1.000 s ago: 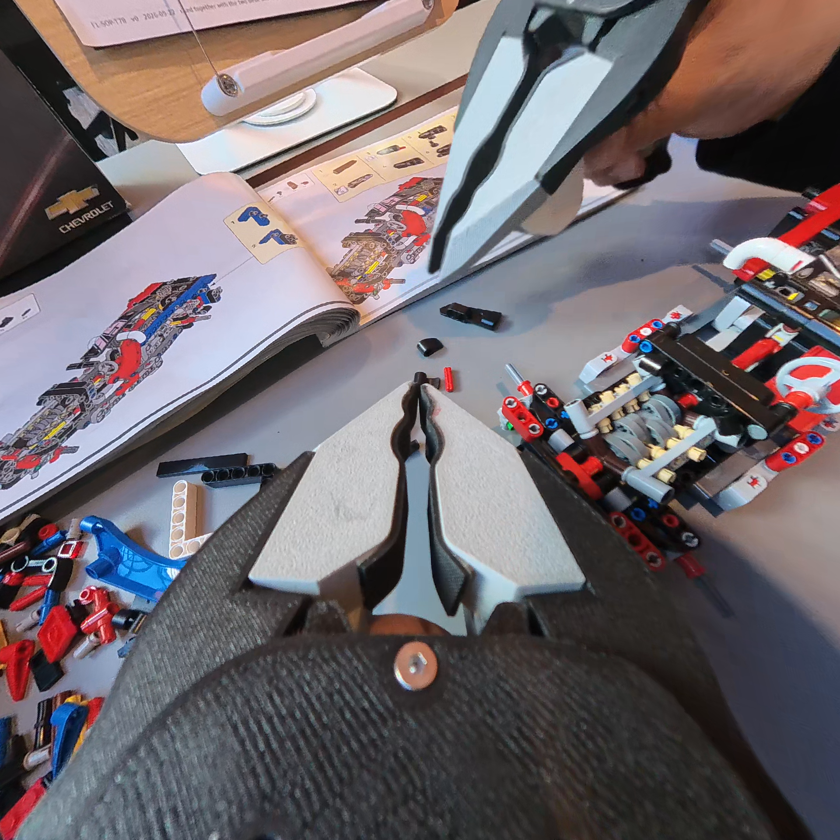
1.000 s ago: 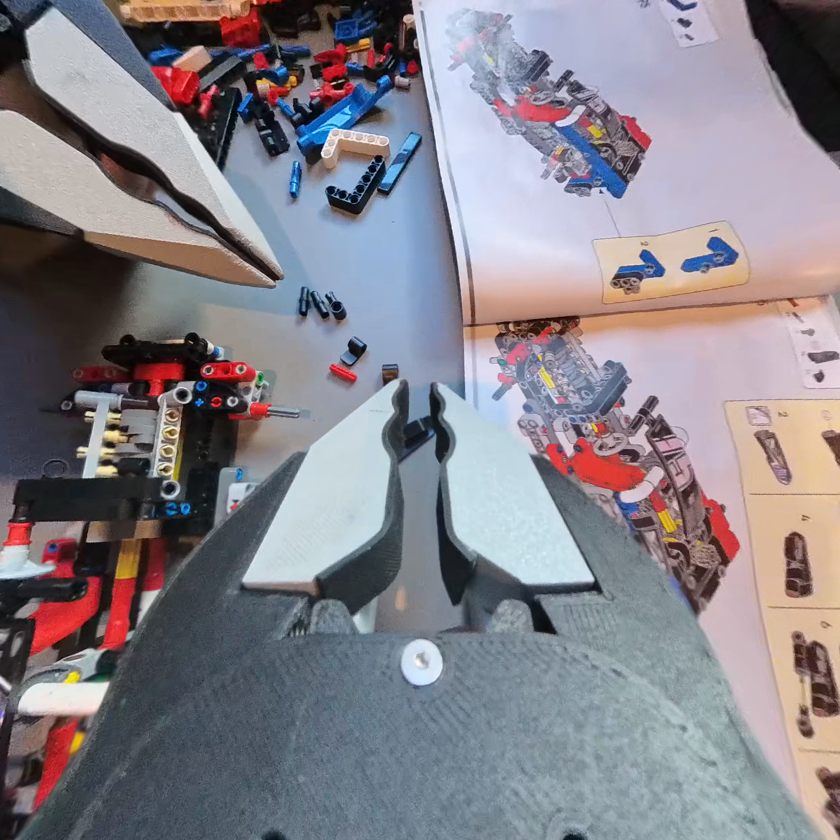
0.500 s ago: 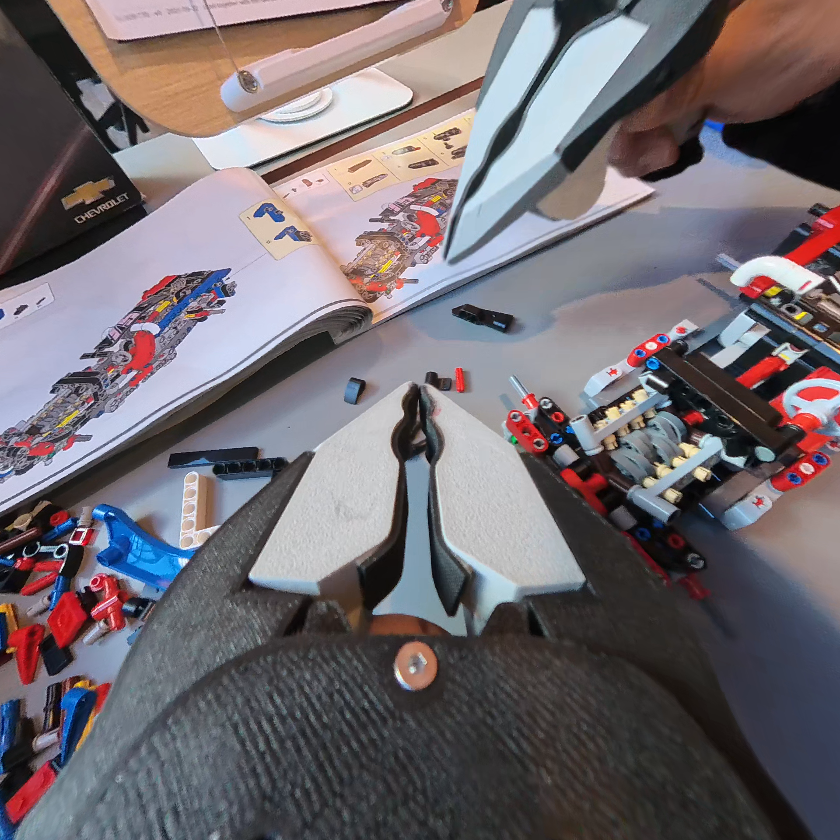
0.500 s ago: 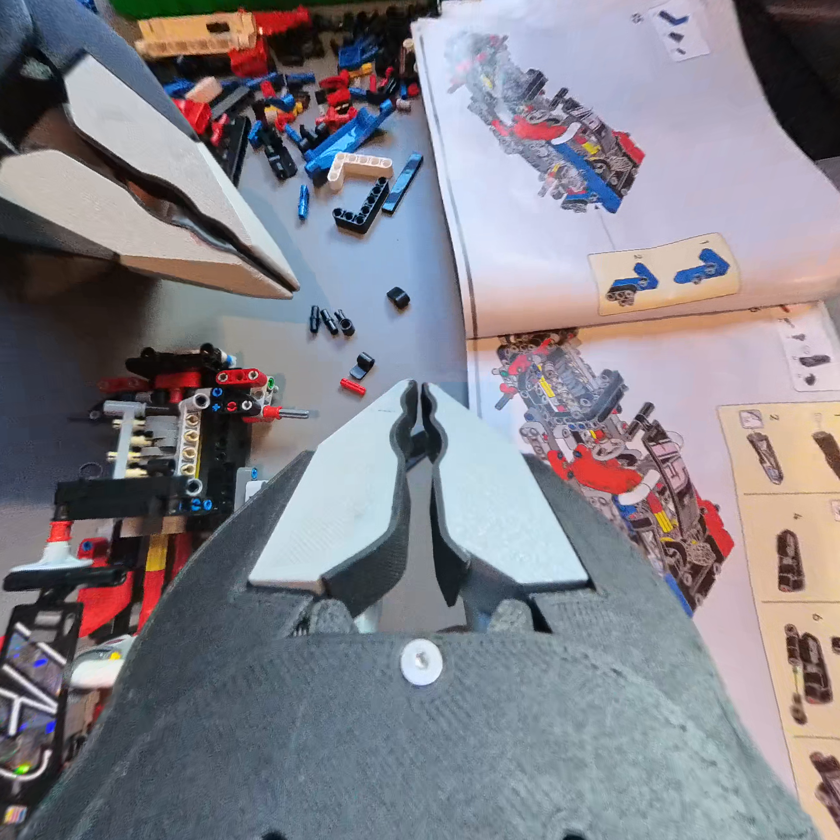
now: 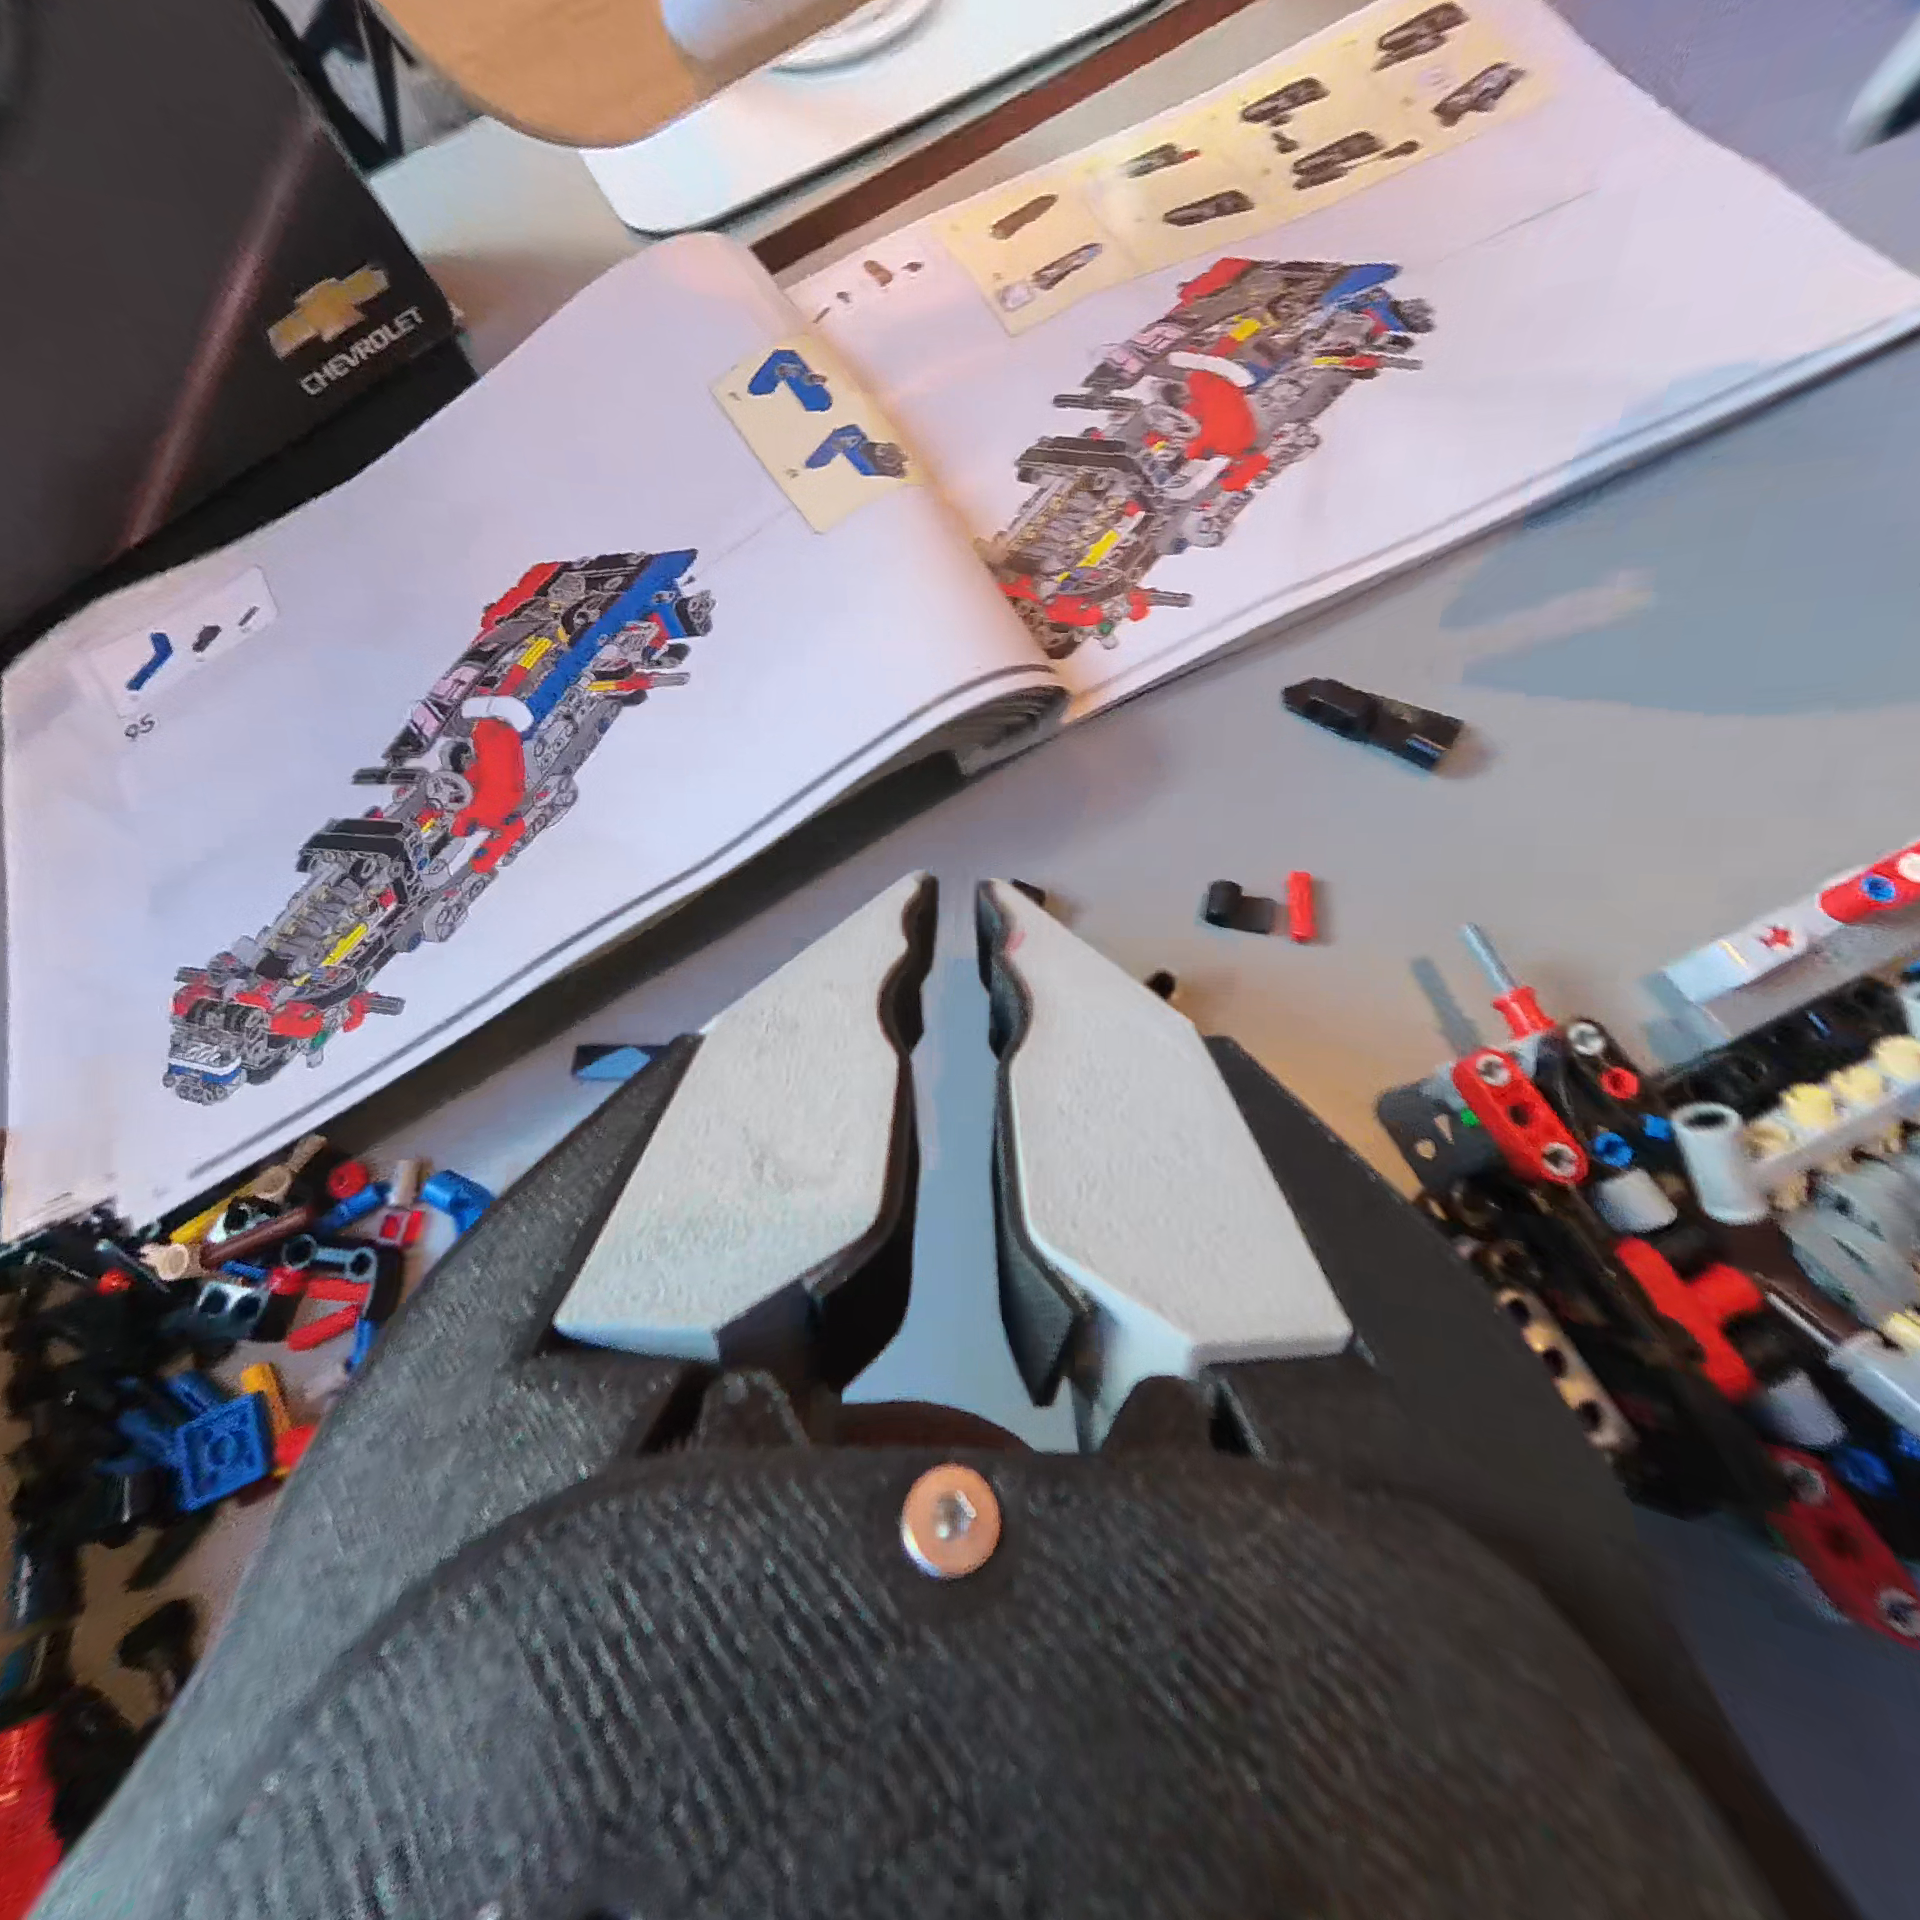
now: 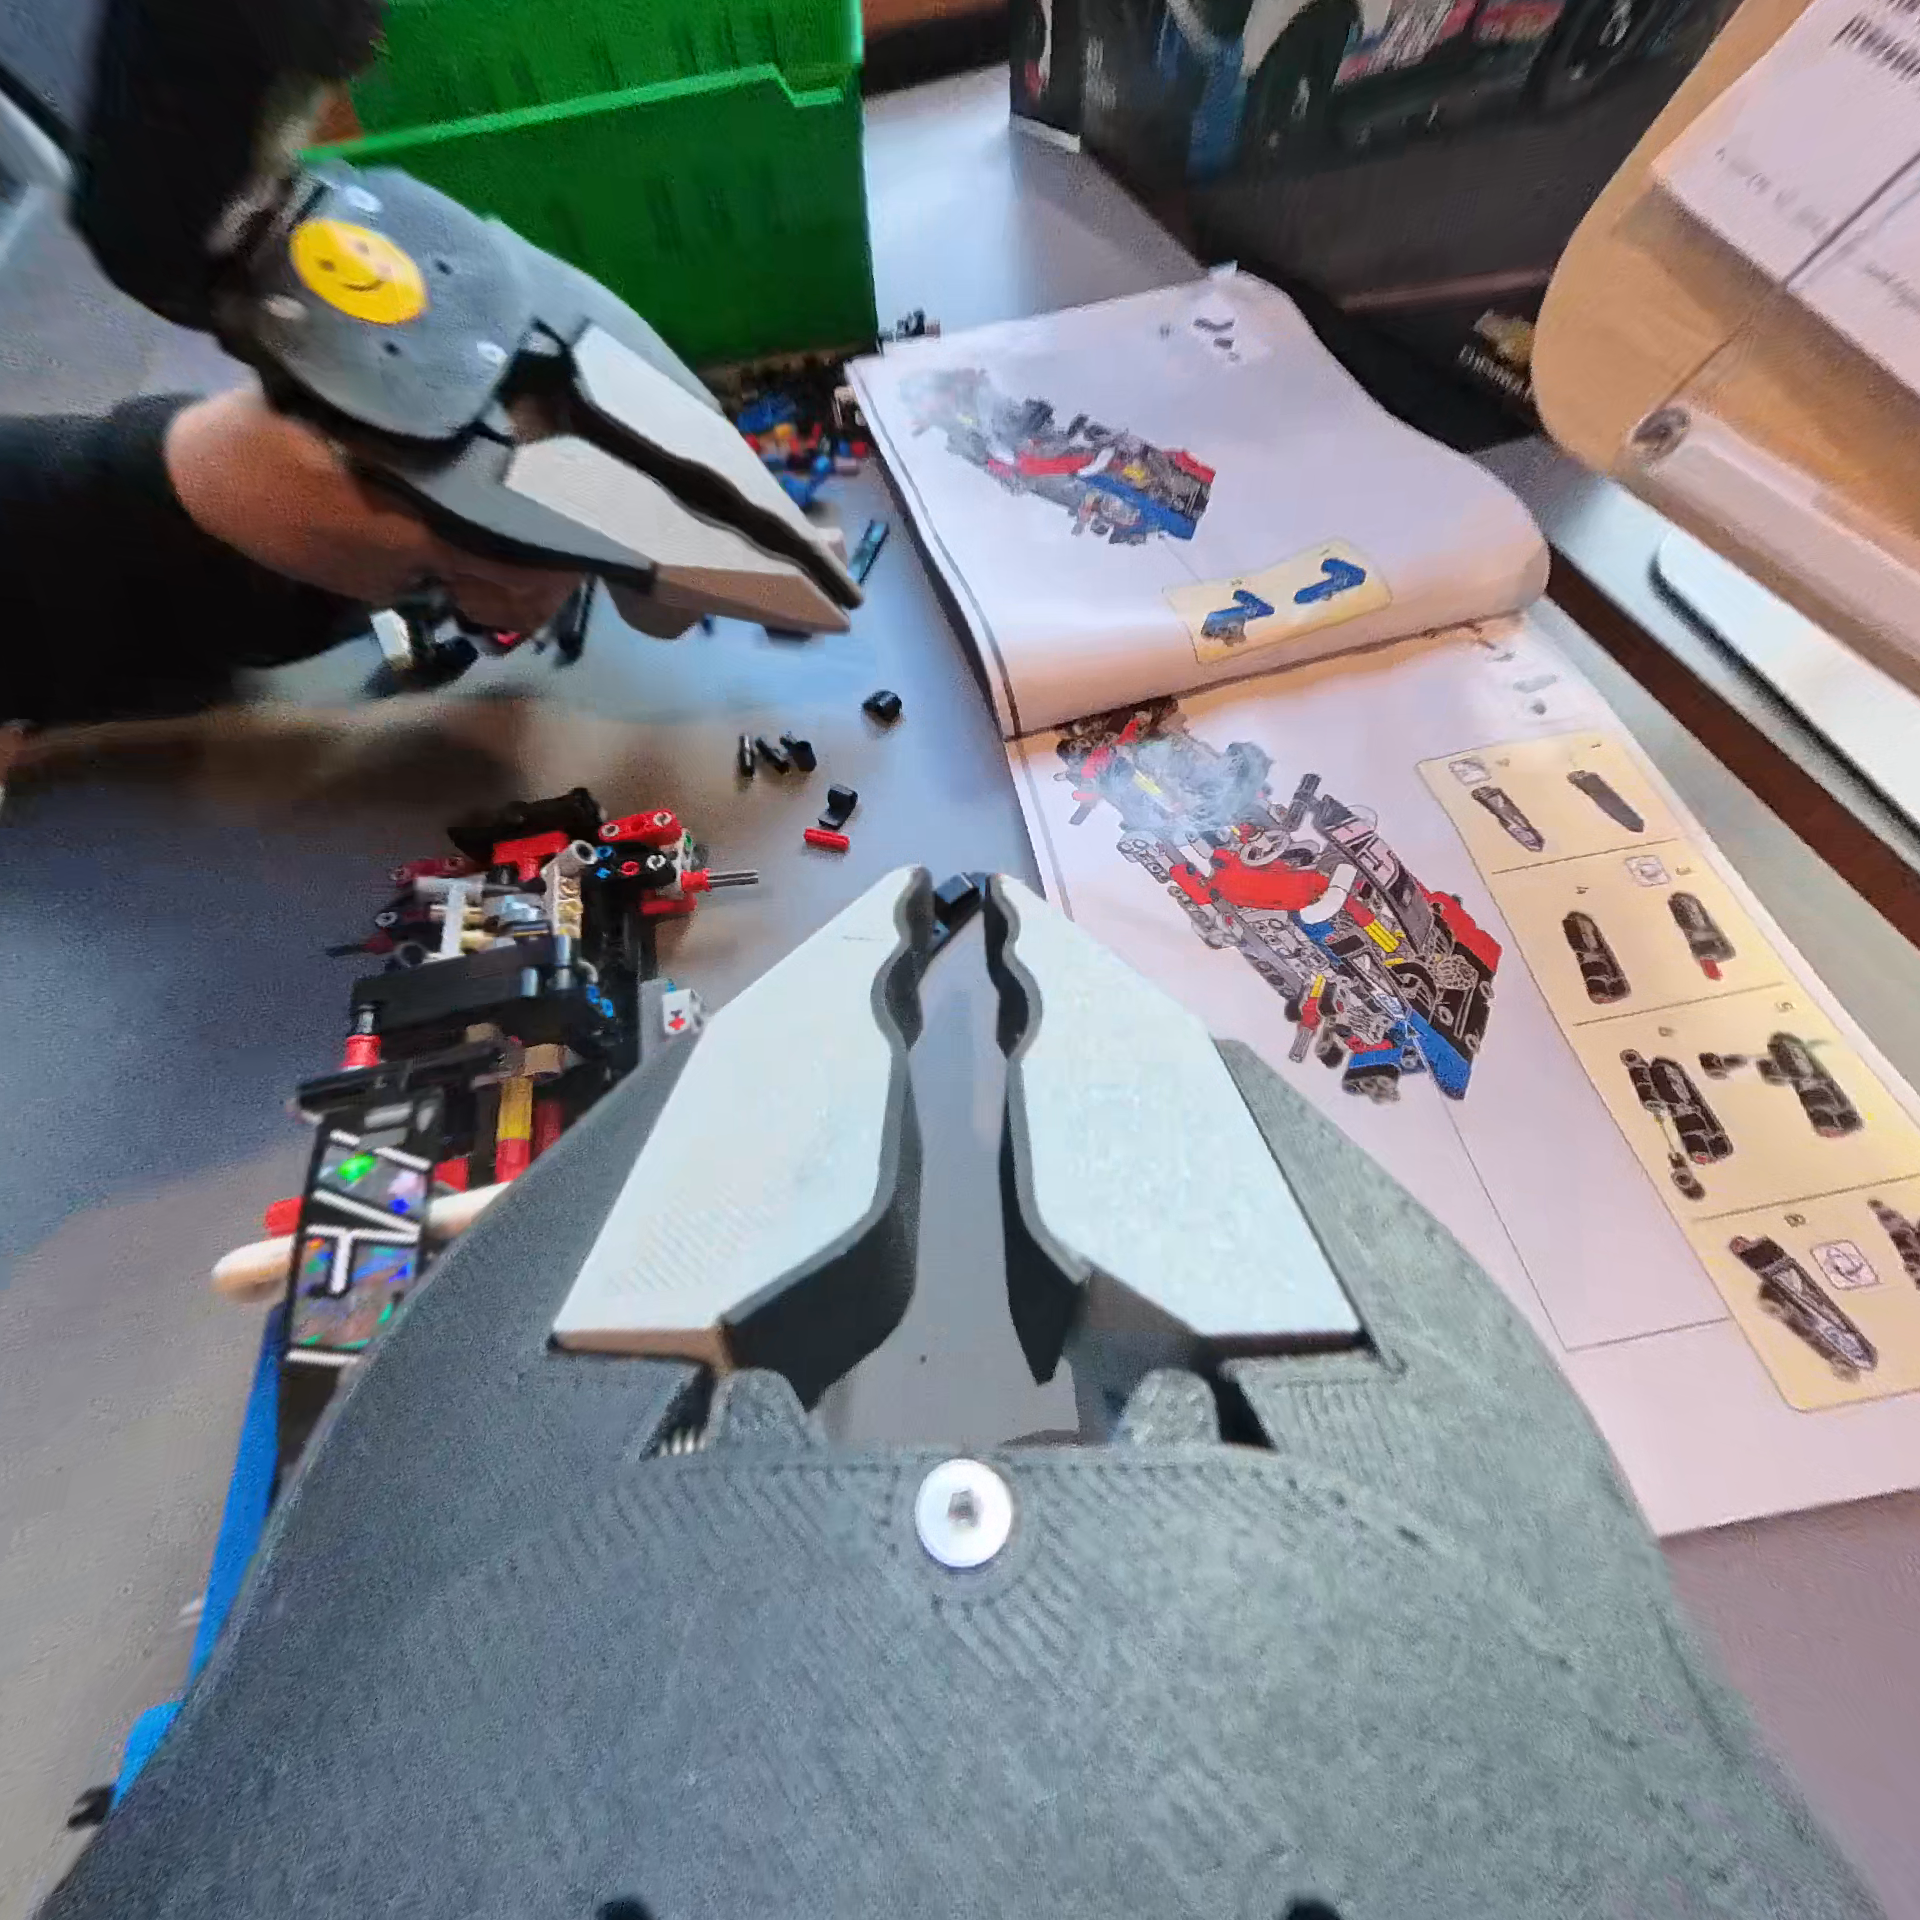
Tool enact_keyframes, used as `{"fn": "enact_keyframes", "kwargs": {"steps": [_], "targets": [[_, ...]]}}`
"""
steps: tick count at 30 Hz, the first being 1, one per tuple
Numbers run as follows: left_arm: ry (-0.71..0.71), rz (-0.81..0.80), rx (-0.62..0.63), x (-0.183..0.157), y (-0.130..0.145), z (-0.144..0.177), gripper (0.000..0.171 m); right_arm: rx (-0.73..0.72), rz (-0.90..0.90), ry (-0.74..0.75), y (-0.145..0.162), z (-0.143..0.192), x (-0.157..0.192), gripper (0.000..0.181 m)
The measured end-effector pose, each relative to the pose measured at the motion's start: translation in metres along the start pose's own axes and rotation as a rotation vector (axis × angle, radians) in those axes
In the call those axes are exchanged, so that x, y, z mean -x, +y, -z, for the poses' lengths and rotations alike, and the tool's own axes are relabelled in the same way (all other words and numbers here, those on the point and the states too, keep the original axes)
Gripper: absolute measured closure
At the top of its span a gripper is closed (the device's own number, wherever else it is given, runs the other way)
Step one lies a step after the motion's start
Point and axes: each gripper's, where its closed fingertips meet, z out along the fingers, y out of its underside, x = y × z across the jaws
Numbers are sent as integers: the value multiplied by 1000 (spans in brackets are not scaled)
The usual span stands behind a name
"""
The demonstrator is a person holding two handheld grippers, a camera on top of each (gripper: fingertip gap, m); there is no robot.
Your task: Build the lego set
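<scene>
The part-built lego model (image 5: 1662, 1195), black, grey and red, lies on the grey table at the right of the left wrist view and left of centre in the right wrist view (image 6: 520, 966). My left gripper (image 5: 954, 896) hovers over the table near the booklet's edge, slightly open and empty; it also shows in the right wrist view (image 6: 842, 603). My right gripper (image 6: 956, 888) is raised, slightly open and empty. A black beam (image 5: 1371, 717) lies on the table and shows through the right gripper's gap (image 6: 956, 894). A small black connector (image 5: 1236, 906) and a red pin (image 5: 1299, 906) lie loose.
The open instruction booklet (image 5: 623, 520) lies along the far side (image 6: 1195, 623). A pile of loose pieces (image 5: 260, 1299) sits at the left. A green bin (image 6: 675, 187), a black box (image 5: 208, 260) and a white monitor base (image 5: 831, 104) stand behind. Three black pins (image 6: 774, 753) lie near the model. The tips of one gripper are about 15 cm away from the tips of the other. To reach the small black connector (image 5: 1236, 906) in a straight line is about 6 cm for my left fingers, about 12 cm for my right. It is also in sight in the right wrist view (image 6: 835, 802). Measured from the fingertips, the red pin (image 5: 1299, 906) is 7 cm or so from the left gripper and 12 cm from the right. It turns up in the right wrist view (image 6: 823, 834) as well.
My left gripper has opened a little and shifted left toward the loose pile. My right gripper has lifted up and back, out of the left wrist view; its fingers closed, then parted again.
</scene>
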Motion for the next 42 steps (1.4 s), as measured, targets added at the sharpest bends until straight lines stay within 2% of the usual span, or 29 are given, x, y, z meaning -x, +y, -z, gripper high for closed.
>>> {"fn": "enact_keyframes", "kwargs": {"steps": [2, 4, 7, 10, 13, 17, 23, 28, 42], "targets": [[82, 63, 24, -6, -1, -1, 153, -110, -4, 6, -1, 20, 9, 170], [150, 127, 12, -14, -4, 1, 152, -198, -13, 6, 4, 39, 20, 167], [124, 150, 2, -10, -3, 3, 153, -284, 35, 85, 17, 65, 26, 163], [93, 127, -30, -9, -7, -2, 157, -299, 83, 169, 31, 78, 24, 163], [47, 95, -37, -5, -5, -8, 157, -300, 106, 181, 34, 75, 22, 163], [-15, 97, -81, 6, -11, 0, 161, -253, 141, 189, 42, 66, 13, 165], [0, 152, -152, 16, -19, 11, 162, -282, 88, 200, 42, 71, 3, 165], [44, 193, -108, 13, -8, 5, 161, -298, 33, 192, 42, 73, -2, 164], [55, 159, -94, 3, -6, 2, 162, -275, 54, 194, 44, 71, 2, 166]]}}
